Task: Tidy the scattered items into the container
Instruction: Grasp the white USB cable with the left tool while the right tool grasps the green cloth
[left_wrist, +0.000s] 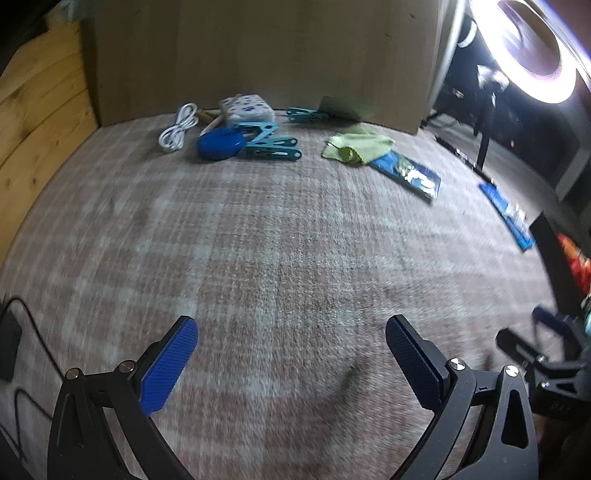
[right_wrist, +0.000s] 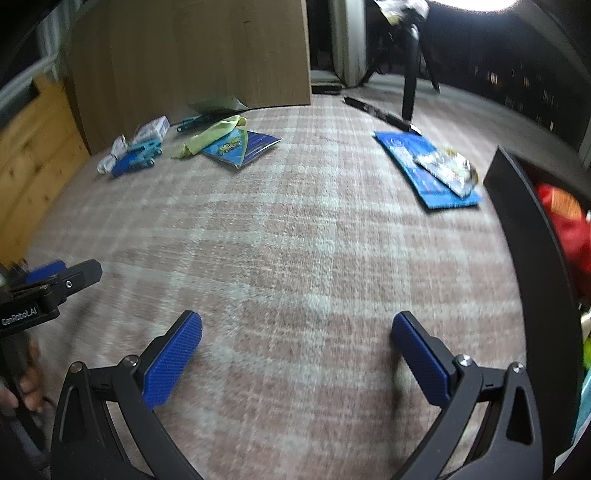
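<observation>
Across the checked carpet (right_wrist: 295, 229), both the left gripper (left_wrist: 291, 363) and right gripper (right_wrist: 297, 363) are shown with jaws wide and nothing held. Scattered items, such as the blue disc (left_wrist: 220, 144) and green cloth (left_wrist: 356, 147), lie far ahead; the container (right_wrist: 532, 236) stands at right. Flat packets (right_wrist: 428, 170) may be missed, since the pads could slide over them.

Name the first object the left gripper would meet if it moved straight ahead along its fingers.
The open left gripper faces bare carpet; beyond it probably the teal clip beside the blue round case, though depth is unclear.
</observation>
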